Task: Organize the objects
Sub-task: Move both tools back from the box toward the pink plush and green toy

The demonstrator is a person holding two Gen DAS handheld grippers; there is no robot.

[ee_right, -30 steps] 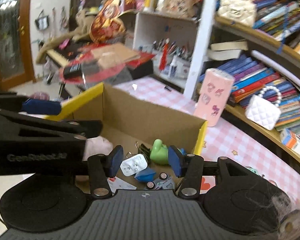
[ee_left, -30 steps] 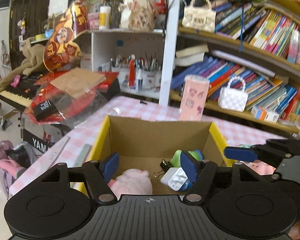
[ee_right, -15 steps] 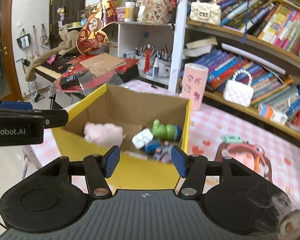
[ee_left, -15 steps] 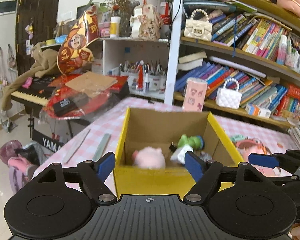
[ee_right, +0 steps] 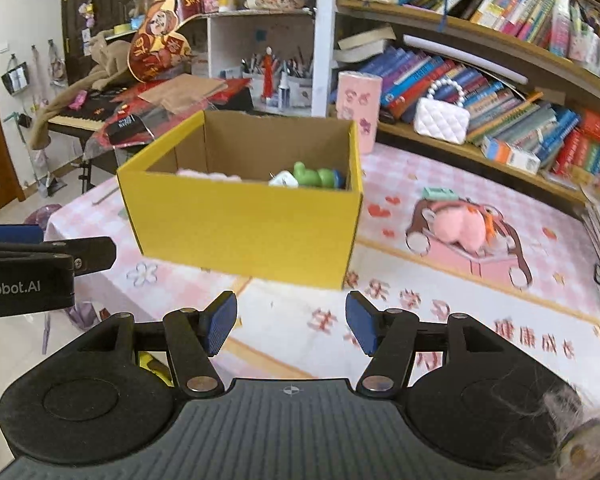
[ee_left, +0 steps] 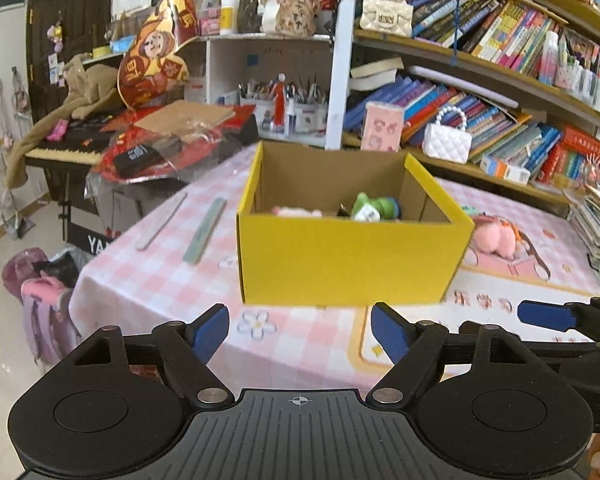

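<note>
Your left gripper (ee_left: 300, 334) and right gripper (ee_right: 292, 322) both hang short of the yellow box (ee_left: 348, 258), fingers spread wide and holding nothing. The box sits on the pink checked counter (ee_left: 148, 276). Inside it you can see a green toy (ee_right: 310, 176), a white plug (ee_right: 284, 180) and a pink plush (ee_left: 296, 212). Two flat strips (ee_left: 204, 230) lie left of the box.

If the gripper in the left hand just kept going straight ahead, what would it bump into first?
Most likely the near wall of the open yellow cardboard box, straight ahead of the open left gripper on the pink checked tablecloth. Nothing shows between them, though depth is uncertain.
</note>
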